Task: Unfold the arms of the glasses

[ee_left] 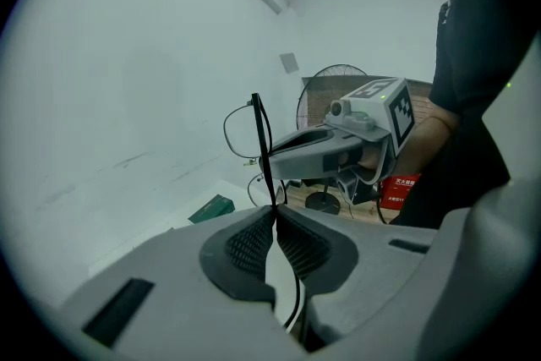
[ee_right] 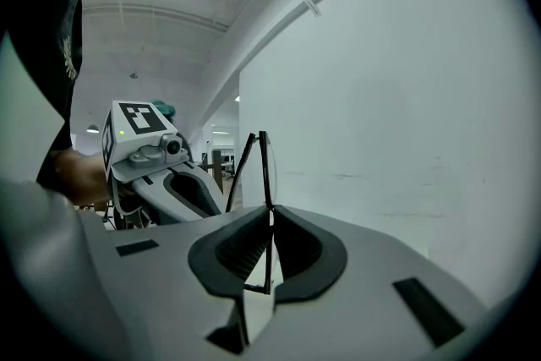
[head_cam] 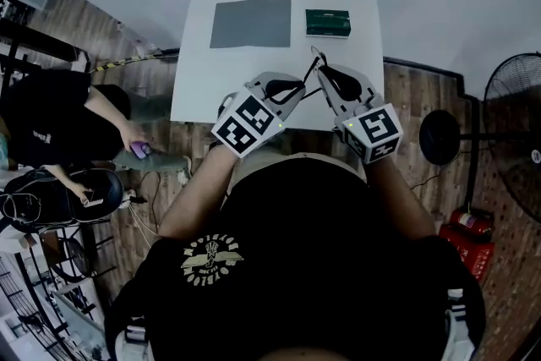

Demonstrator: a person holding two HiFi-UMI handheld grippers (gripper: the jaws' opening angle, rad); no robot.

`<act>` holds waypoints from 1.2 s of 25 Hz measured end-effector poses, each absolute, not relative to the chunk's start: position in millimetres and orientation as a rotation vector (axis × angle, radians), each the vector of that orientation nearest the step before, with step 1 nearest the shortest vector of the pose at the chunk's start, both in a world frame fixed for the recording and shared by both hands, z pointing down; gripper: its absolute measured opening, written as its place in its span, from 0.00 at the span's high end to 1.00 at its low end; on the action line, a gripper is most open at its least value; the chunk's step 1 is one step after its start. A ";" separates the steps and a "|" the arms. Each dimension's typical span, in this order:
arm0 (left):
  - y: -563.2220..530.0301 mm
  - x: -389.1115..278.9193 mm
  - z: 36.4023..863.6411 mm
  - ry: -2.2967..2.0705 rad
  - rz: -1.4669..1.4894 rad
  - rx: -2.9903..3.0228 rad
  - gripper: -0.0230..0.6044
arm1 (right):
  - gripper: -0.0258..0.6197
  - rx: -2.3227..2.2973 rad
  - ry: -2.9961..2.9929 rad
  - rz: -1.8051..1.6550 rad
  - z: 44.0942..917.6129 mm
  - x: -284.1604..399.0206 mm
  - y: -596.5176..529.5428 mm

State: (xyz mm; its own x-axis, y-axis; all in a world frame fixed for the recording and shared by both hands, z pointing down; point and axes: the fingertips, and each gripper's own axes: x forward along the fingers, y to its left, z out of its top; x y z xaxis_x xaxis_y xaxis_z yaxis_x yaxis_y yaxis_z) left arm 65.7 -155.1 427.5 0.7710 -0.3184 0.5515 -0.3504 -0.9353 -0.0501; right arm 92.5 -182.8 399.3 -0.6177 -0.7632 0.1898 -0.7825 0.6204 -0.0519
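Over the near edge of the white table [head_cam: 194, 89], the left gripper [ee_left: 275, 211] and right gripper [ee_right: 270, 216] meet almost tip to tip. Each has its jaws pinched onto the thin black glasses [ee_left: 259, 144], held in the air between them. Farther back lie a grey mat [head_cam: 250, 23] and a green box [head_cam: 328, 22].

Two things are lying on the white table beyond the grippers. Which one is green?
The small box, toward the right in the head view; the larger flat mat beside it is grey.
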 end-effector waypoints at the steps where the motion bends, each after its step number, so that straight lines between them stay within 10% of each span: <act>1: -155.4 64.6 427.0 -0.548 0.893 2.903 0.93 | 0.93 1.297 -2.689 0.193 399.8 94.1 -183.6; 30: -162.6 27.9 401.7 -0.646 1.026 2.920 0.93 | 0.93 1.286 -2.452 0.004 426.3 131.9 -186.8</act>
